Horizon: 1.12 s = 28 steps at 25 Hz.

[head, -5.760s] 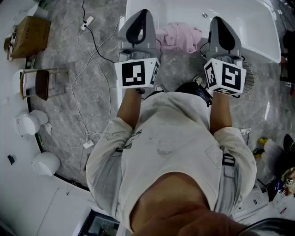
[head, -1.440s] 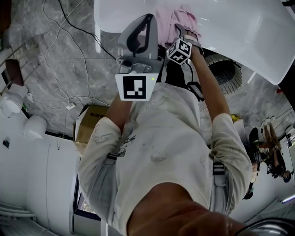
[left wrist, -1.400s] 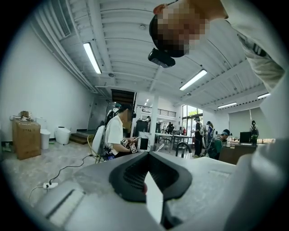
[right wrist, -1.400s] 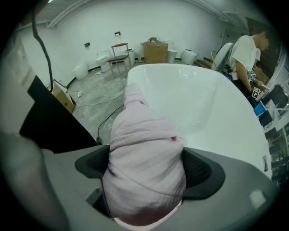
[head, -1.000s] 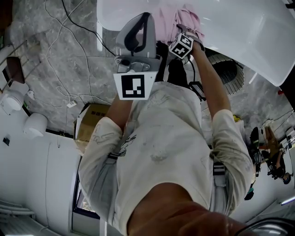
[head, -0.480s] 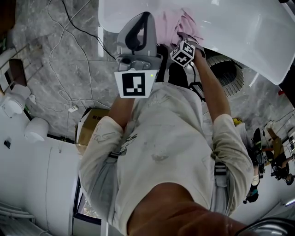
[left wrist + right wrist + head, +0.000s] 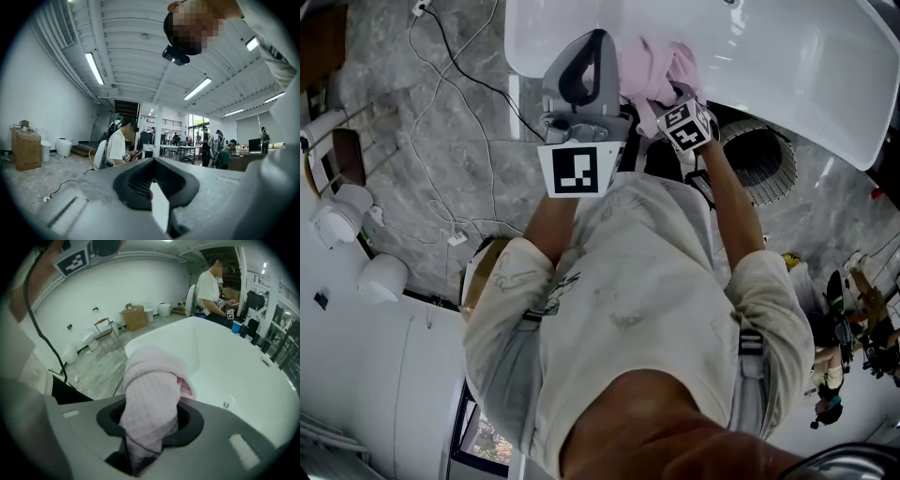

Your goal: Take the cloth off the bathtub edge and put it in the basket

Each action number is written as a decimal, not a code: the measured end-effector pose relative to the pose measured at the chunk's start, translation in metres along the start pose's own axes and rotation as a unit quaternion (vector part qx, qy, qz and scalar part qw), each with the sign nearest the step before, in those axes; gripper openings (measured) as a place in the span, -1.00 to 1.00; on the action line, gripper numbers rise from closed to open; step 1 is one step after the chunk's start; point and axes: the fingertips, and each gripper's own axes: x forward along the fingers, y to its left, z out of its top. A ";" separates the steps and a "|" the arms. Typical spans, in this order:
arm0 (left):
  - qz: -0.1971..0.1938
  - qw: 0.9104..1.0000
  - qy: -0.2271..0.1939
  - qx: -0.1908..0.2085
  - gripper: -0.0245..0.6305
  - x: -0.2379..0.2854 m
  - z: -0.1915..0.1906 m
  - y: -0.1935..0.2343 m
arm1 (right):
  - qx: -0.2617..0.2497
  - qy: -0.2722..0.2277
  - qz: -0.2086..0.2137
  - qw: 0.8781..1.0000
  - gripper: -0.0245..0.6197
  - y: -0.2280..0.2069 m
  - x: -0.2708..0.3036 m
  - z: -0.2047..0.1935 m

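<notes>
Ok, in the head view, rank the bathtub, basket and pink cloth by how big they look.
1. bathtub, clearly largest.
2. basket and cloth look alike; basket partly hidden by the tub, so unranked.

Grey marble floor [image 7: 441, 150] is taken up by a white bathtub [image 7: 787, 56], a wire basket [image 7: 766, 164] parked just beside it, loose cables [image 7: 455, 80] strewn around.

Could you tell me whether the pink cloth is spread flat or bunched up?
Bunched up: the cloth is a thick gathered wad between the jaws of the right gripper, which have just been closing on it.
</notes>
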 end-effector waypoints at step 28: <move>-0.071 0.995 -0.057 0.037 -0.93 -0.024 0.072 -0.126 | 0.081 -0.306 -0.202 0.927 -0.42 -0.047 -0.280 0.074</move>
